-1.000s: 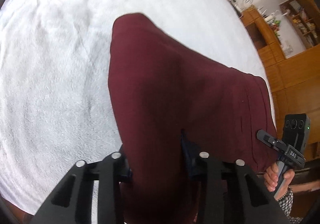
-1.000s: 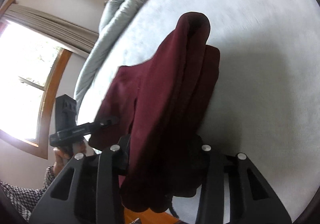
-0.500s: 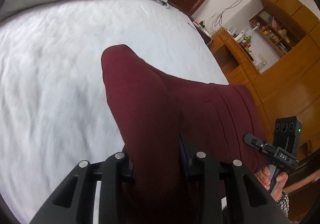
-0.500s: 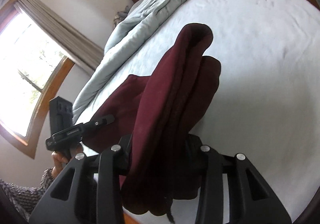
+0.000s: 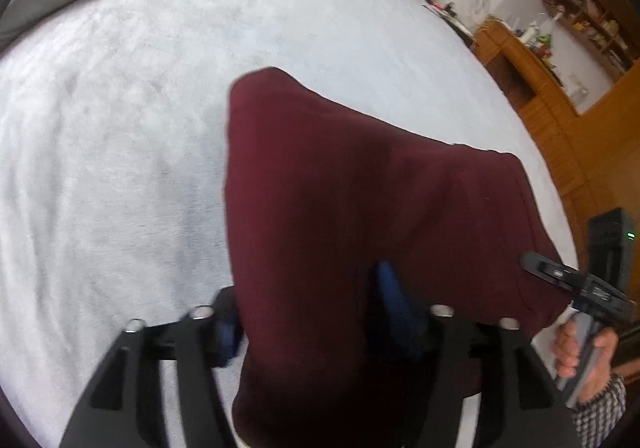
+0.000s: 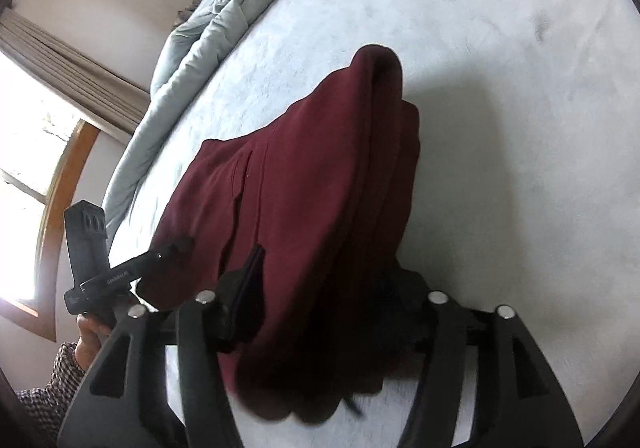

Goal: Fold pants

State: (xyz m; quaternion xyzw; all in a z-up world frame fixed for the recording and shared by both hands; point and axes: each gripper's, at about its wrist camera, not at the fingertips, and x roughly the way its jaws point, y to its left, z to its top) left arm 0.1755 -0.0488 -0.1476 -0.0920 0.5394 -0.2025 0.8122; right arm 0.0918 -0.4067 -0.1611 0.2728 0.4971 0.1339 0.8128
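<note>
Dark maroon pants hang folded between my two grippers above a white bed. My left gripper is shut on one end of the pants; cloth drapes over its fingers. My right gripper is shut on the other end of the pants, which bunch and hang below its fingers. The right gripper also shows in the left wrist view, and the left gripper shows in the right wrist view. The far fold of the pants rests near the bed surface.
A rumpled grey duvet lies along the far side of the bed. Wooden cabinets and shelves stand past the bed's right edge. A window with curtains is on the left wall.
Both grippers have tilted and moved with the pants still held; the views swung up toward the headboard, then partly back down toward the bed. The pants stay stretched between them.
</note>
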